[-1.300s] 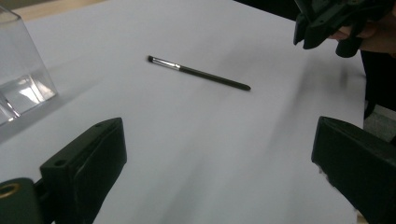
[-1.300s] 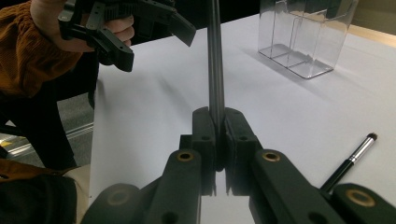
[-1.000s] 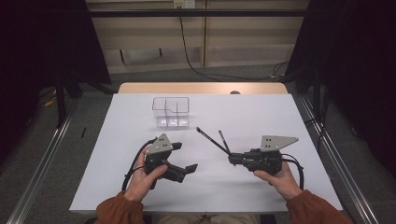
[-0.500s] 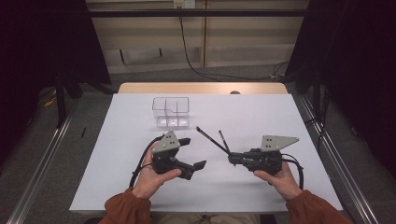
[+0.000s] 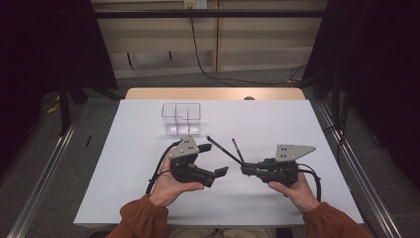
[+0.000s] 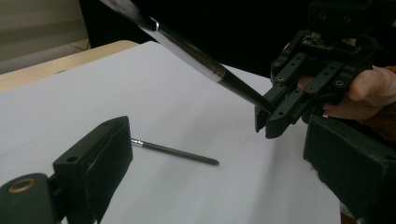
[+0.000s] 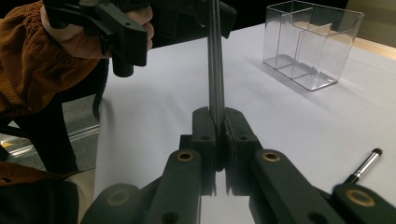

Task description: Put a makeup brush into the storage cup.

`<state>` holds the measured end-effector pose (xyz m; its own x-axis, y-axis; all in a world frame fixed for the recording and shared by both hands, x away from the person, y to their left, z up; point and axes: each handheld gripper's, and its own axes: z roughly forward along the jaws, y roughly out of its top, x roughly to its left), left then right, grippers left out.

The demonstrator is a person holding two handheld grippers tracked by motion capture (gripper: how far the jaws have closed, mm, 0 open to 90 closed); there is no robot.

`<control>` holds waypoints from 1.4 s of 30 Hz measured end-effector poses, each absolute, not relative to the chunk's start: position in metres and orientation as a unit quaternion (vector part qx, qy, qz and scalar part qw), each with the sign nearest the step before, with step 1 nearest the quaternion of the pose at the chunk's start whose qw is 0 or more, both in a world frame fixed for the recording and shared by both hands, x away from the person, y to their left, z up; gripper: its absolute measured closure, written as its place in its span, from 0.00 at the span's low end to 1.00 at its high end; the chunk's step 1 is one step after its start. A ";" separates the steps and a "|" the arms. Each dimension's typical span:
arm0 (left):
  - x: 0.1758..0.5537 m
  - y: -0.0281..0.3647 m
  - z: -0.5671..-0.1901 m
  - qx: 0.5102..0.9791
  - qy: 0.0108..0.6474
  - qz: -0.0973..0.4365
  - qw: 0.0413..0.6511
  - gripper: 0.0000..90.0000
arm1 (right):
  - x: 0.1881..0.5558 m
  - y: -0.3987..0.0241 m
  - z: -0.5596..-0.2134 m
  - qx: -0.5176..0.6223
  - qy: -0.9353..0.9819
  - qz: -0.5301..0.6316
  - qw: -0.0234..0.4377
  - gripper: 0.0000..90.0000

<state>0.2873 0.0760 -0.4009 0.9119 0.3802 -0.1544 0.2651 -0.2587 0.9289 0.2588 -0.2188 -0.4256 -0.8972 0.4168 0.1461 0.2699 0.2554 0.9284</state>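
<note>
Held brush (image 5: 224, 150): long, thin, dark handle with a glossy metal ferrule partway up. One end sits in the right tool (image 5: 243, 170); the rest slants up and away toward the clear box, above the worktop. In the left gripper view the brush (image 6: 201, 56) crosses the frame diagonally; in the right gripper view it (image 7: 215, 60) rises straight from the jaws.

Second brush (image 5: 237, 149): shorter, thin, dark, lying flat on the worktop just beside the held one. Silver ferrule and dark tip seen in the right gripper view (image 7: 363, 171); in the left gripper view it (image 6: 173, 151) lies between the two tools.

Right tool: jaws together, clamped on the brush end, pads pressed either side of the handle (image 7: 217, 135). Pointing toward the left tool.

Left tool (image 5: 220, 173): jaws apart, nothing between them, touching neither brush. Held above the worktop, aimed at the right tool.

Clear box (image 5: 182, 119): transparent plastic, partitioned into compartments, upright toward the far side of the worktop, well apart from both tools.

Worktop (image 5: 129, 148): white sheet over a wooden top, whose far edge shows. Grey floor, dark curtains at both sides, a cable along the back wall.
</note>
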 end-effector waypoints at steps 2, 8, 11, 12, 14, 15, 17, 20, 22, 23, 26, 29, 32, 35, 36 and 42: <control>0.289 0.074 -0.400 0.786 0.206 0.050 0.581 0.16 | 0.258 -0.218 -0.426 0.217 0.790 0.570 0.064 0.94; 0.292 0.069 -0.395 0.781 0.205 0.060 0.587 0.30 | 0.258 -0.218 -0.426 0.217 0.790 0.569 0.064 0.94; 0.292 0.068 -0.392 0.774 0.204 0.061 0.596 0.41 | 0.258 -0.217 -0.427 0.214 0.791 0.569 0.062 0.94; 0.292 0.068 -0.392 0.770 0.209 0.055 0.600 0.42 | 0.258 -0.217 -0.428 0.214 0.791 0.569 0.061 0.94; 0.294 0.069 -0.392 0.770 0.207 0.048 0.602 0.51 | 0.258 -0.217 -0.428 0.215 0.792 0.568 0.061 0.94; 0.294 0.069 -0.392 0.767 0.211 0.046 0.605 0.52 | 0.258 -0.217 -0.428 0.214 0.792 0.568 0.061 0.94; 0.294 0.070 -0.391 0.766 0.206 0.036 0.608 0.59 | 0.258 -0.217 -0.429 0.215 0.792 0.569 0.061 0.94; 0.294 0.072 -0.391 0.763 0.207 0.025 0.612 0.63 | 0.258 -0.216 -0.430 0.214 0.792 0.568 0.061 0.94; 0.294 0.073 -0.391 0.762 0.205 0.023 0.614 0.68 | 0.258 -0.216 -0.430 0.213 0.792 0.569 0.060 0.94; 0.294 0.073 -0.391 0.763 0.205 0.020 0.613 0.69 | 0.258 -0.216 -0.430 0.212 0.792 0.569 0.059 0.94; 0.295 0.075 -0.391 0.761 0.208 0.010 0.614 0.73 | 0.258 -0.216 -0.430 0.210 0.794 0.568 0.058 0.94; 0.295 0.076 -0.391 0.758 0.208 -0.001 0.618 0.76 | 0.258 -0.215 -0.430 0.207 0.796 0.566 0.056 0.94; 0.294 0.075 -0.390 0.765 0.199 -0.005 0.613 0.79 | 0.258 -0.215 -0.431 0.204 0.797 0.565 0.056 0.94; 0.293 0.075 -0.389 0.767 0.194 -0.011 0.611 0.79 | 0.257 -0.214 -0.432 0.198 0.802 0.561 0.056 0.94; 0.293 0.075 -0.389 0.766 0.194 -0.012 0.612 0.79 | 0.256 -0.213 -0.432 0.196 0.803 0.560 0.056 0.94; 0.294 0.076 -0.388 0.758 0.196 -0.035 0.621 0.84 | 0.256 -0.211 -0.433 0.191 0.807 0.556 0.056 0.94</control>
<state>0.2939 0.0756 -0.3878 0.9206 0.2539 -0.2966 0.3406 -0.1506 0.9281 0.2562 -0.2110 -0.4330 -0.9212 0.3695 0.1222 0.2456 0.3084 0.9190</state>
